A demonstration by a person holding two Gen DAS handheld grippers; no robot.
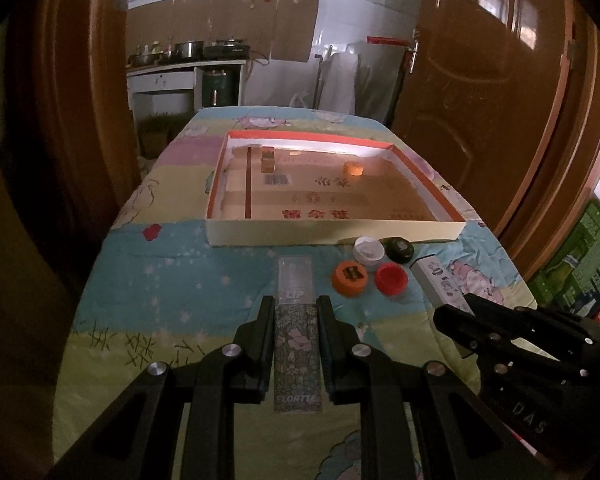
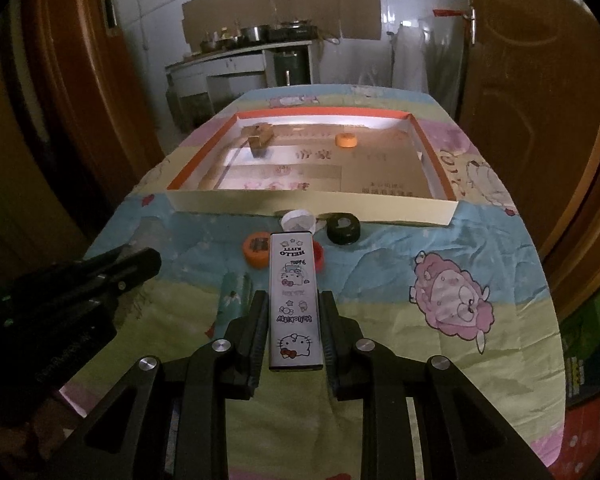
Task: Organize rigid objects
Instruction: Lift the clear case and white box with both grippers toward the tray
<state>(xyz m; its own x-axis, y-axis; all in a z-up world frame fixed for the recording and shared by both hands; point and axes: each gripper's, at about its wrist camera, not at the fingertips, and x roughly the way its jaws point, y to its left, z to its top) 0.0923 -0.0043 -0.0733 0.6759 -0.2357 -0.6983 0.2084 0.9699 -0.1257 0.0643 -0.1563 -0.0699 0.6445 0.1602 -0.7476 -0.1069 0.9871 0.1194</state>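
Where my things sit on the table

In front of me is the table [image 1: 172, 280], and far back on it lies a big flat tray [image 1: 336, 232]. In the tray, two small blocks [image 1: 267, 160] sit at the back left and one round cap [image 1: 353, 168] sits to their right. Four caps [image 1: 374, 264] lie close together on the table just before the tray's front wall. My left gripper [image 1: 295, 312] has a long box [image 1: 296, 344] between its fingers. My right gripper [image 2: 294, 304] has another long box [image 2: 294, 300] and stands to the right of the left one.
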